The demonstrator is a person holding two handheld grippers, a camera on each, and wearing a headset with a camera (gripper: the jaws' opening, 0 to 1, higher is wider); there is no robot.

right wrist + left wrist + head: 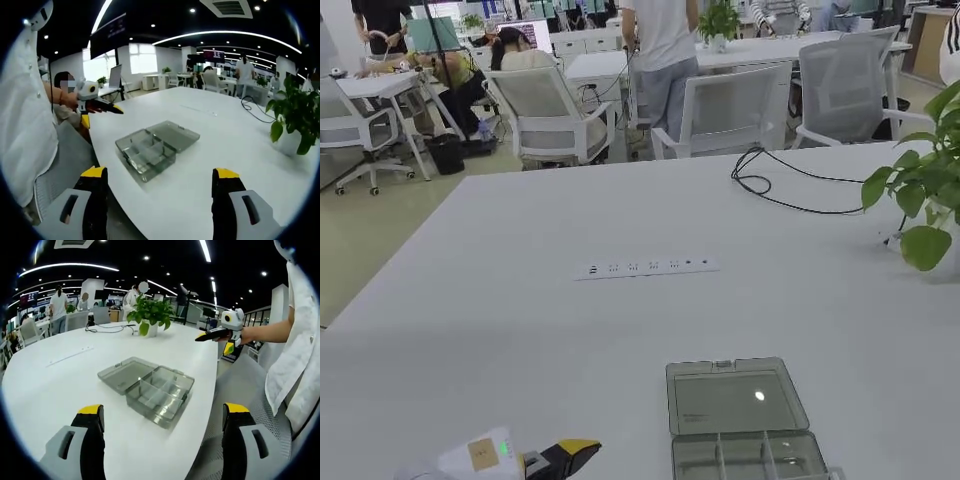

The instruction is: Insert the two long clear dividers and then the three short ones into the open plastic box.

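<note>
The clear plastic box [745, 458] lies open near the table's front edge, its lid [735, 398] flat on the table behind it. Clear walls split the tray into compartments; I cannot tell long from short. In the left gripper view the box [159, 395] lies ahead of my left gripper [162, 409], whose jaws stand wide apart and hold nothing. My right gripper [160, 173] is open too and faces the box [145, 150] from the other side. Low in the head view my left gripper [563, 458] pokes in, left of the box. Each gripper hangs off the table's edge.
A white power strip [645, 267] lies mid-table. A black cable [790, 185] runs to the far right, where a potted plant [920, 195] stands. White chairs [725, 110] line the far edge, with people and desks beyond them.
</note>
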